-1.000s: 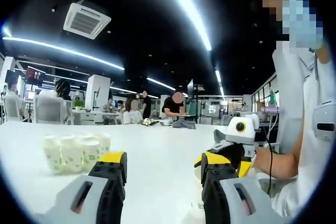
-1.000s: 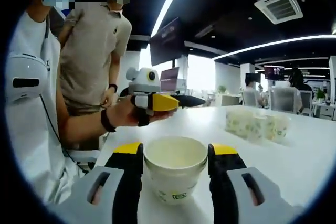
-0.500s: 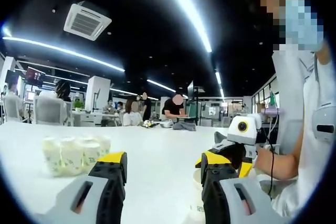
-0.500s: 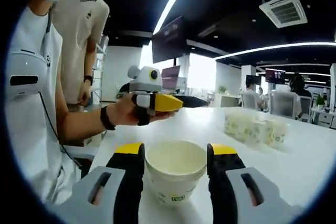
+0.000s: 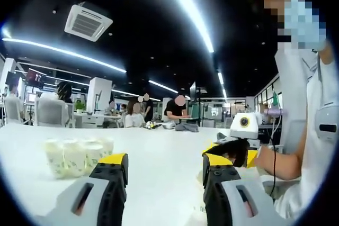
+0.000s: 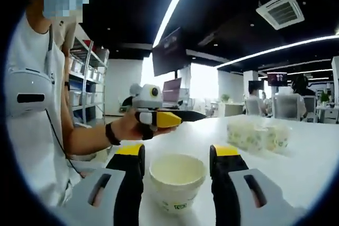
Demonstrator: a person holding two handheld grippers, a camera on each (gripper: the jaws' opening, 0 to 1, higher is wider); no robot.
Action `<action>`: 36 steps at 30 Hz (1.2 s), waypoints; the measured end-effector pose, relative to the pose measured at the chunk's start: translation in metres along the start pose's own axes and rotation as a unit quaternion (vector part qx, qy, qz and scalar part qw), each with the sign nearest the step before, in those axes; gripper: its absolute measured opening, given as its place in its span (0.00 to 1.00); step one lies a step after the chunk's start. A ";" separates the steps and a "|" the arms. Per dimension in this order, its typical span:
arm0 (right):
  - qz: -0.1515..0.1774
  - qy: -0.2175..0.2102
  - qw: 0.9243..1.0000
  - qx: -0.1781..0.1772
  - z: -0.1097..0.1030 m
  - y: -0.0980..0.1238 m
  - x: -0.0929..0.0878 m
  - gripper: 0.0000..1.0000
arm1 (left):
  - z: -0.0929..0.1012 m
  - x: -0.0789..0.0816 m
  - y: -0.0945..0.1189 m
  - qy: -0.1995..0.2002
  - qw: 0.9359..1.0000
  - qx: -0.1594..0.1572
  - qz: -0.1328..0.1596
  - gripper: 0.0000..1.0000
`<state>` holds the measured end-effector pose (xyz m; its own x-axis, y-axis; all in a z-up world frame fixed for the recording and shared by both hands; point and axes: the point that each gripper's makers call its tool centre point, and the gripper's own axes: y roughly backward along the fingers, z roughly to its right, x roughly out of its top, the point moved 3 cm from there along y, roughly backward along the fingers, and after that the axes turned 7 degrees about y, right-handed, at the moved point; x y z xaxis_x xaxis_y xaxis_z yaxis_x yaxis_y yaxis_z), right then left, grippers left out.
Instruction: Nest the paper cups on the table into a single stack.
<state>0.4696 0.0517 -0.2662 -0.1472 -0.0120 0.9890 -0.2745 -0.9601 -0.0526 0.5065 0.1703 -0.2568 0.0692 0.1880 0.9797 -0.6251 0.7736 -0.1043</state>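
Note:
A cluster of several white paper cups with a pale green print stands on the white table to the left, beyond my left gripper, which is open with nothing between its jaws. The right gripper shows at the right in a person's hand. In the right gripper view a single paper cup stands upright between the jaws of my right gripper, with a small gap on each side. The cup cluster sits further right on the table. The left gripper hovers beyond, hand-held.
The person holding the grippers stands at the table edge. Behind are office desks, chairs and seated people. Bare table top lies between the single cup and the cluster.
The single cup now looks smaller and sits looser between the right jaws, so the right gripper has drawn back a little. A second person behind has left the right gripper view.

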 end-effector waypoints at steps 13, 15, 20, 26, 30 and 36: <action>0.011 -0.004 0.999 -0.047 0.079 -0.001 0.009 0.53 | -0.037 -0.001 -0.003 -0.017 1.000 0.014 -0.016 0.61; 0.014 -0.006 0.998 -0.059 0.097 -0.006 0.010 0.53 | -0.053 0.005 -0.005 -0.023 0.999 0.016 -0.018 0.61; 0.010 -0.014 0.996 -0.084 0.136 -0.023 -0.001 0.52 | -0.092 0.014 -0.011 -0.024 0.999 0.020 -0.015 0.61; -0.018 -0.032 0.994 -0.102 0.180 -0.055 -0.031 0.50 | -0.106 0.010 -0.012 -0.018 1.000 0.016 -0.010 0.60; -0.050 -0.033 0.994 -0.091 0.195 -0.082 -0.051 0.49 | -0.104 0.010 -0.012 -0.026 1.000 0.014 -0.011 0.60; -0.096 -0.017 0.991 -0.091 0.218 -0.119 -0.081 0.49 | -0.101 0.009 -0.014 -0.027 1.000 0.009 -0.010 0.59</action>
<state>0.7210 0.1060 -0.3104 -0.0443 0.1535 0.9872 -0.4625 -0.8790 0.1160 0.5948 0.2224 -0.2639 0.0399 0.1400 0.9894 -0.6377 0.7658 -0.0826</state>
